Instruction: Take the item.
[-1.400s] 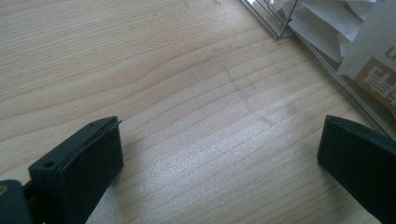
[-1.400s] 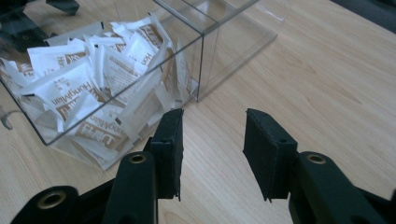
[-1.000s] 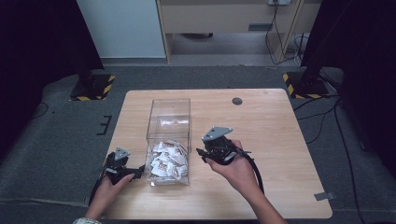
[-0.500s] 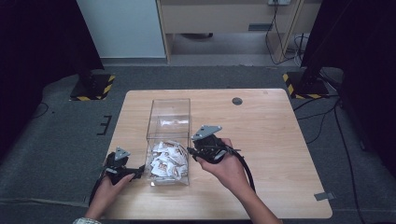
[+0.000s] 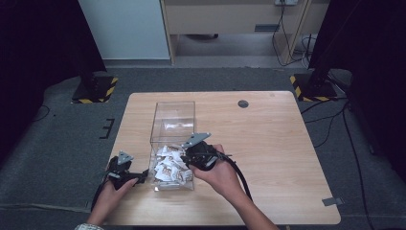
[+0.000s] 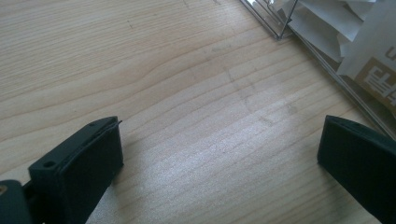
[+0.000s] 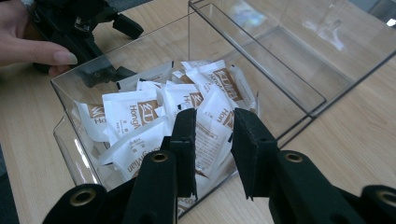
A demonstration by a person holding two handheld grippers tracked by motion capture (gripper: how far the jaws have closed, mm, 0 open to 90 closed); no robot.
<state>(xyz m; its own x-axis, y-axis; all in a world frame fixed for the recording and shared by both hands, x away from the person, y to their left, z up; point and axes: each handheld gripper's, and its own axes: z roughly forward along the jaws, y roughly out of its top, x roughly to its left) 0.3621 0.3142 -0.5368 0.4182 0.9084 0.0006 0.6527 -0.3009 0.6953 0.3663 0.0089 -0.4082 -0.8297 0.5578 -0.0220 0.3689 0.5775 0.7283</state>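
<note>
**Sachets heaped in the clear box, my right jaws over them**

Sachets [image 7: 140,116], white with brown print, lie piled in the near end of the clear box [image 5: 173,115], low and centre in the high view. My right gripper [image 7: 212,140] sits at the box's right wall, angled over the heap. Its jaws have just been closing and stand a narrow gap apart; a sachet shows through the gap, but I cannot tell if the pads press on it. My left gripper [image 5: 125,168] rests on the bench [image 5: 268,139] just beside the box's left wall, at the lower left of the high view. Its jaws stand wide apart over bare wood, holding nothing.
</note>
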